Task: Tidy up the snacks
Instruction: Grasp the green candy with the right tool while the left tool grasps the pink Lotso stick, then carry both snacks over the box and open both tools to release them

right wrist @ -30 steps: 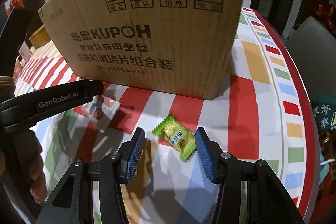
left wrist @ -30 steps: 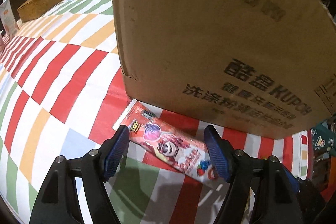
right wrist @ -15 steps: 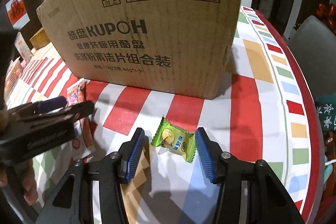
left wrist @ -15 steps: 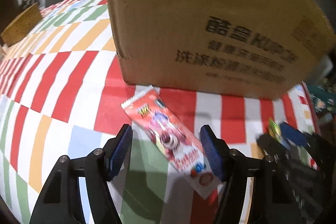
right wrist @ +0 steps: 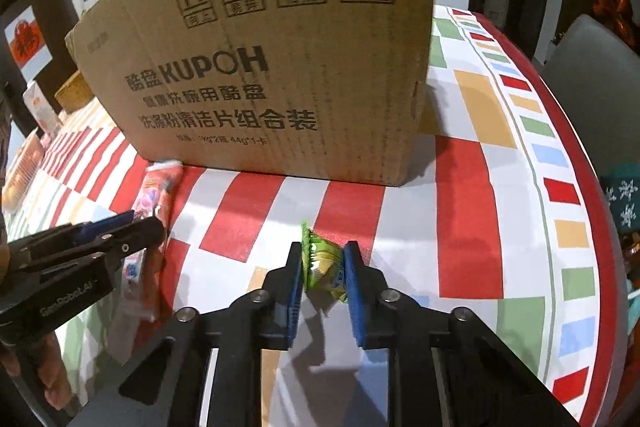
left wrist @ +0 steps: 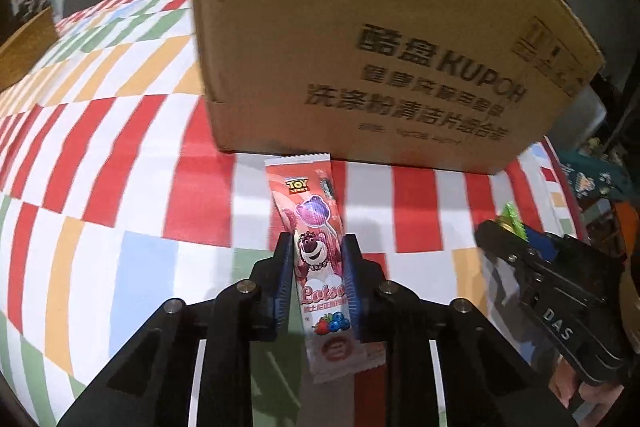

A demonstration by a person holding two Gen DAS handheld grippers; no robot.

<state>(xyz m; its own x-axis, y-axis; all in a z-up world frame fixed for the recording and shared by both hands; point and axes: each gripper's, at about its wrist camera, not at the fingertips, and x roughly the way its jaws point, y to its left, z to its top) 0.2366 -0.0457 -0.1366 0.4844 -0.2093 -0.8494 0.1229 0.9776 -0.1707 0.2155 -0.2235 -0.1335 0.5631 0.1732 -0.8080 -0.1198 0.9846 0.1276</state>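
Both tongs closing on snacks in front of the cardboard box

The left tongs [left wrist: 316,275] squeeze a pink Lotso lollipop packet [left wrist: 316,267] lying on the striped table [left wrist: 120,155], its top end near the cardboard box [left wrist: 360,39]; the right tongs [right wrist: 322,267] pinch a green wrapped candy [right wrist: 324,263] before the box's right corner.

Pink wrapper [left wrist: 320,259], seemingly green candy [right wrist: 324,263].

Matt corrugated cardboard box [right wrist: 280,67] ahead of the grippers; glossy plastic lollipop wrapper [left wrist: 316,247] and shiny green candy wrapper [right wrist: 324,263] between blue pads.
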